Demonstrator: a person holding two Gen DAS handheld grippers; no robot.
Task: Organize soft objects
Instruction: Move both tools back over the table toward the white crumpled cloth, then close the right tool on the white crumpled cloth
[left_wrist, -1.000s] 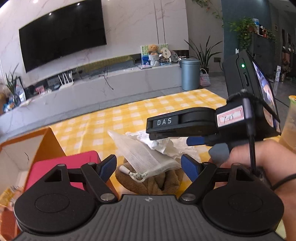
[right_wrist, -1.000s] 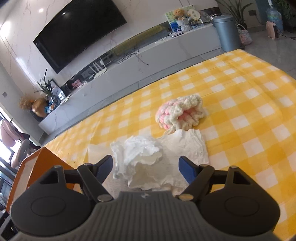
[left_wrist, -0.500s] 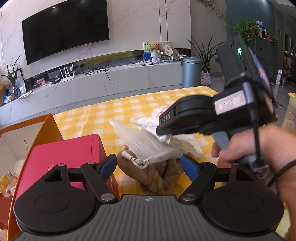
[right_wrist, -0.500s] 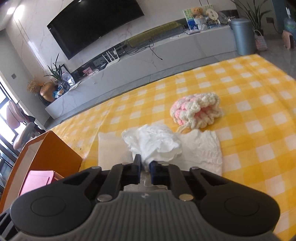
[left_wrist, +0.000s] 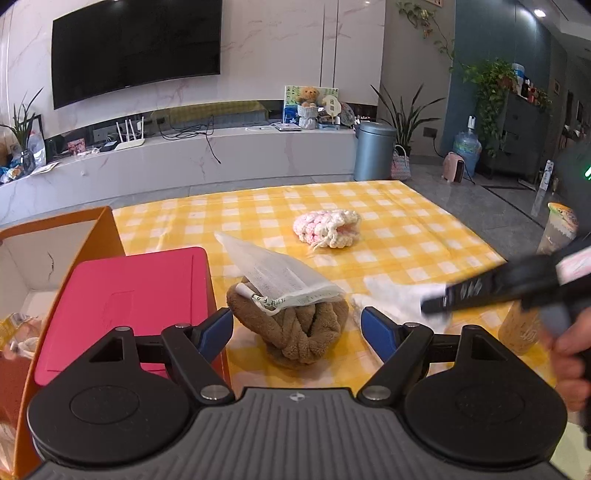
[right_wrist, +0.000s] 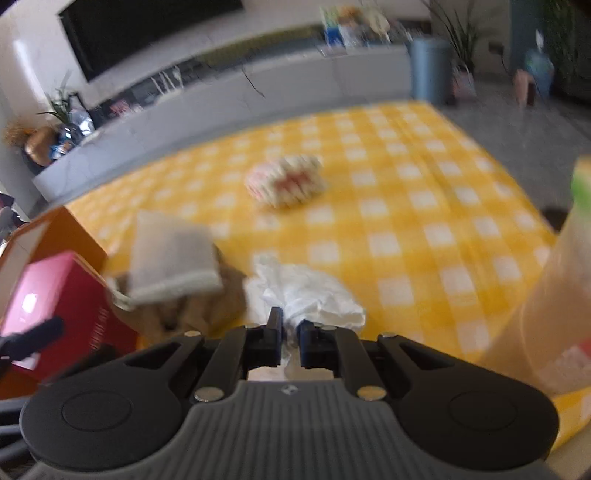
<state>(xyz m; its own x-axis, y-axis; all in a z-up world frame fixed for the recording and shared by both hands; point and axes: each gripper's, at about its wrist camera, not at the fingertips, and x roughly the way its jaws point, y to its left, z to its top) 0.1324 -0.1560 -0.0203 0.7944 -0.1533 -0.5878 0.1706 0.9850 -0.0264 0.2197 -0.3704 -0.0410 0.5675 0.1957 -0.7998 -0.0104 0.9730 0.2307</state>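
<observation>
White crumpled cloth (right_wrist: 306, 295) pinched between the closed jaws of the right gripper (right_wrist: 290, 332), near the table's front edge. Just left of it, a brown plush bundle (left_wrist: 295, 328) with a white mesh bag (left_wrist: 273, 273) draped on top. Pink-and-cream crocheted piece (left_wrist: 328, 230) lies well apart, toward table centre, on the yellow checked cloth (left_wrist: 406, 229). Left gripper (left_wrist: 297, 330) jaws wide, empty, straddling the brown bundle. Orange box (left_wrist: 107, 229) at the left edge holds a pink box (left_wrist: 122, 295). Drink cup (right_wrist: 554, 314) at the right edge.
</observation>
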